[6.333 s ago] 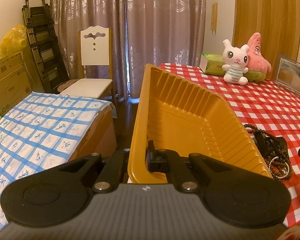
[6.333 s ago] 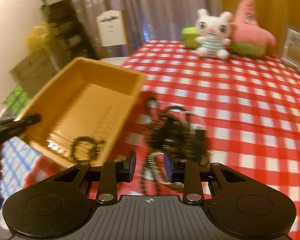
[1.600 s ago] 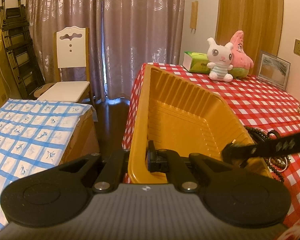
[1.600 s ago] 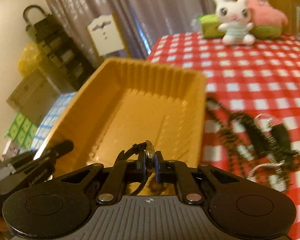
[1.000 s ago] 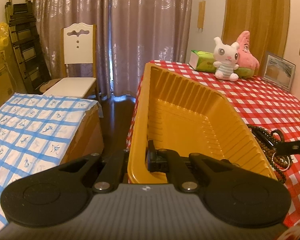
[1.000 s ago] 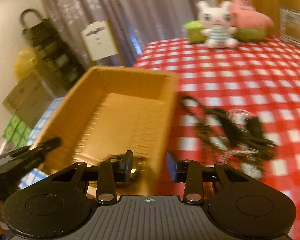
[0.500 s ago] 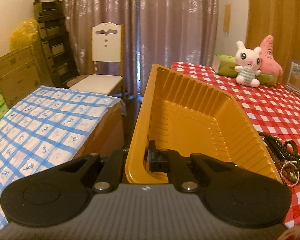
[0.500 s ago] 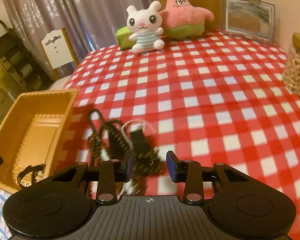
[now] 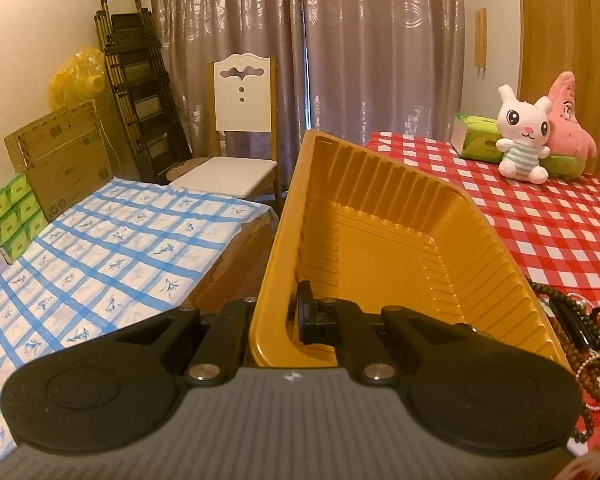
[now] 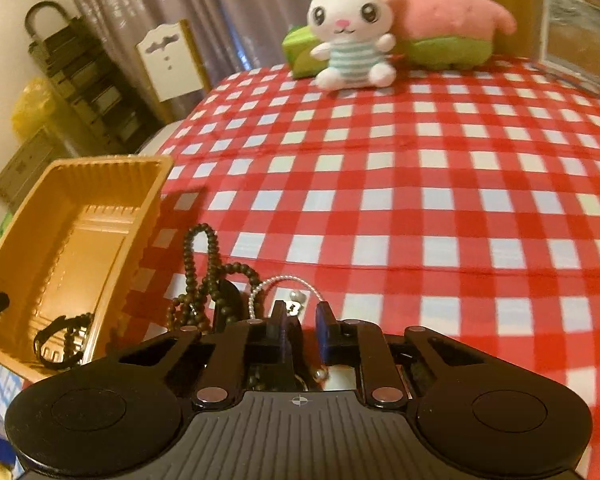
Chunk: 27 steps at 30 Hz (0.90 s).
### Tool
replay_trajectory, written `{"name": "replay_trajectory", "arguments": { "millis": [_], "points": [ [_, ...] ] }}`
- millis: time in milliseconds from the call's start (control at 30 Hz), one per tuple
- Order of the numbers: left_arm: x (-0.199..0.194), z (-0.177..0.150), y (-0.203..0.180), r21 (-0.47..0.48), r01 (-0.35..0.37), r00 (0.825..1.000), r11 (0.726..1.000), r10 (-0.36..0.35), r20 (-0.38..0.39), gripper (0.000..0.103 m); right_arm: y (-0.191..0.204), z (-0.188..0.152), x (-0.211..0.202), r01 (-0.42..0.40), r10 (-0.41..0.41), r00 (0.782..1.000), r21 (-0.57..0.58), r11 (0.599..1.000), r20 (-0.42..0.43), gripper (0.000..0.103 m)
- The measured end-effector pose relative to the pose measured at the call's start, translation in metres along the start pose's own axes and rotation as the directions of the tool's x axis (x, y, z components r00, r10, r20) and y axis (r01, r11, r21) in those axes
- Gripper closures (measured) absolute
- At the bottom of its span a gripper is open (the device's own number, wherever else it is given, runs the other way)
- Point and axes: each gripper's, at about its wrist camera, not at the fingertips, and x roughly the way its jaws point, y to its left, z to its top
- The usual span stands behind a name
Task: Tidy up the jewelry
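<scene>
**Left clamps the tray, right closes over the jewelry pile**

Your left gripper has its jaws clenched on the near wall of the yellow tray, one finger outside the wall and one inside. The tray sits at the bench's left edge, tilted, its near end overhanging the edge. In the right view a dark bracelet lies in the tray's near corner.

Your right gripper points down at the jewelry pile, which lies on the red-checked cloth just beside the tray's right wall, near the bench's front edge. Its jaws are closing, with a narrow gap left between them. A silver chain and small metal bits show in and below that gap, but you cannot tell from here whether the pads press on anything. Dark bead strands loop out of the pile toward the tray.

At the bench's far edge sit a white bunny, a pink star toy and a green pack.
</scene>
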Motion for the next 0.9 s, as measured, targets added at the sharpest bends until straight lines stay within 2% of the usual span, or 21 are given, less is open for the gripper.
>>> {"name": "replay_trajectory", "arguments": {
  "millis": [300,433,533,633,733,900],
  "points": [
    [0.010,0.008,-0.006,0.021,-0.003,1.000,1.000,0.003,0.000,0.097,0.001,0.012,0.032,-0.003,0.005,0.998,0.023,1.000,-0.067,0.086],
    [0.013,0.010,-0.005,0.026,0.005,1.000,1.000,-0.005,-0.001,0.097,0.002,0.012,0.041,0.021,-0.018,0.996,0.032,0.999,-0.082,0.086],
    [0.016,0.010,-0.004,0.026,0.012,1.000,1.000,-0.012,-0.005,0.097,0.006,0.014,0.044,0.037,-0.036,0.997,0.012,0.999,-0.072,0.086],
    [0.018,0.011,-0.002,0.029,0.022,1.000,0.999,-0.022,-0.007,0.097,0.013,0.014,0.047,0.075,-0.078,0.995,-0.044,0.996,-0.065,0.095],
    [0.020,0.011,0.000,0.032,0.032,0.999,0.999,-0.031,-0.011,0.097,0.018,0.010,0.046,0.096,-0.100,0.994,-0.084,0.992,-0.047,0.095],
    [0.023,0.013,0.002,0.039,0.052,0.999,0.998,-0.052,-0.012,0.098,0.011,0.014,0.031,0.050,-0.050,0.999,0.008,0.999,0.015,0.095]
  ]
}}
